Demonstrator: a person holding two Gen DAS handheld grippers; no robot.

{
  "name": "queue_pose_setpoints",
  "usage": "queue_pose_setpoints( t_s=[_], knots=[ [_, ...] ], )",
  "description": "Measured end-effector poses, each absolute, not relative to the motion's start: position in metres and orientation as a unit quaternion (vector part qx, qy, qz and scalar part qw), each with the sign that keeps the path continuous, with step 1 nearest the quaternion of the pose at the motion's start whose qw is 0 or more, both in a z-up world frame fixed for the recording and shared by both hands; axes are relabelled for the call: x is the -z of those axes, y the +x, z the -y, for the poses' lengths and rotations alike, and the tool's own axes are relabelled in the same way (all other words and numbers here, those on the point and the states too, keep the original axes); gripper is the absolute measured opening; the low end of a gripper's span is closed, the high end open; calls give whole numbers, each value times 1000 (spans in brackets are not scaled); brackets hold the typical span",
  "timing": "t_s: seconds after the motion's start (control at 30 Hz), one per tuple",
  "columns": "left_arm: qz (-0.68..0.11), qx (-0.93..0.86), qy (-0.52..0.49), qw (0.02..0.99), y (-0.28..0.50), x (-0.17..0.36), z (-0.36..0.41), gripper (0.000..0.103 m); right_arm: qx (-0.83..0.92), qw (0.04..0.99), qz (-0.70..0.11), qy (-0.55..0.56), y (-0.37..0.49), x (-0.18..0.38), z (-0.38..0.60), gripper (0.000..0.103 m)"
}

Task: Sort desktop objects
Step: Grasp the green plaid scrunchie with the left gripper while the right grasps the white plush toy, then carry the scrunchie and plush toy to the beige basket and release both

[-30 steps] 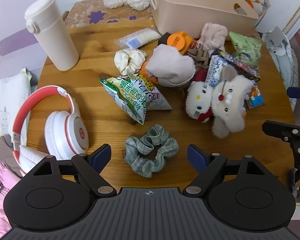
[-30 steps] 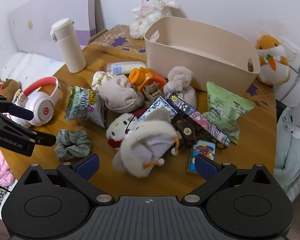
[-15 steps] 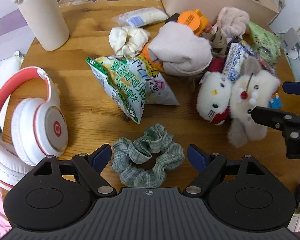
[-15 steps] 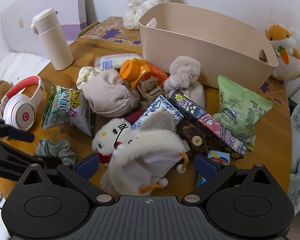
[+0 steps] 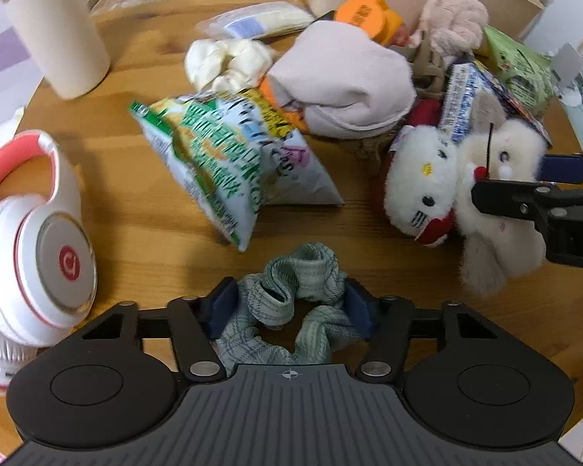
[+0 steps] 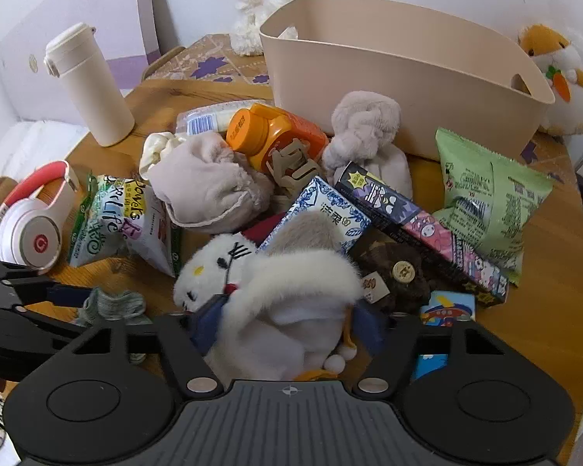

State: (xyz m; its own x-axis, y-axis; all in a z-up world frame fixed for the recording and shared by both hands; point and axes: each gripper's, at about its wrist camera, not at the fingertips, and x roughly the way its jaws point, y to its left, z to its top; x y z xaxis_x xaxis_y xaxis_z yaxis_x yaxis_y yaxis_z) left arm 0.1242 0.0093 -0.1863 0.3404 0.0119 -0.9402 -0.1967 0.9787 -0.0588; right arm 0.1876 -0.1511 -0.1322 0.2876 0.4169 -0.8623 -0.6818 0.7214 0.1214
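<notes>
On the snack bag (image 6: 128, 225) the words "Powers" and "Life" are read; the rest of its print is blurred. Chinese characters are borne by the blue-and-white carton (image 6: 322, 213). The beige bin (image 6: 400, 73) is cut off in the left wrist view. The left gripper (image 5: 289, 306) has just been closing, and its pads are pressed on the green checked scrunchie (image 5: 291, 291) lying crumpled on the wooden table (image 5: 136, 225). The right gripper (image 6: 287, 322) has likewise been closing around the white furry plush (image 6: 291, 291), beside the white cat plush (image 6: 210, 272); its lower part is hidden.
</notes>
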Motion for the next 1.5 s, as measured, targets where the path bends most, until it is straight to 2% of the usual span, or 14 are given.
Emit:
queue_pose_setpoints(
  t_s=[0.07,0.1,0.17,0.23,0.33,0.63,0.83,1.03,1.5],
  knots=[
    [-566,-51,-79,819,125,185,-7,40,-349,791,-483,-140,186,132,152,42],
    [-566,-46,-79,820,125,185,-6,38,-349,791,-481,-142,185,132,153,40],
    [-565,-38,-77,821,126,186,-4,31,-353,791,-480,-137,184,131,155,26],
    [-566,-30,-77,820,128,186,-2,26,-356,791,-481,-131,184,130,157,21],
    [-566,-22,-78,820,129,184,0,23,-361,791,-480,-112,185,125,163,17],
    [-545,-8,-71,836,119,153,-4,23,-368,806,-458,-78,191,97,183,16],
    [-511,-16,-75,856,124,124,-8,23,-355,835,-412,-86,204,73,198,16],
    [-484,-19,-55,873,152,89,-8,23,-338,859,-372,-92,231,51,209,16],
    [-367,-7,19,930,258,17,-11,23,-326,894,-295,-91,309,12,201,16]
  ],
)
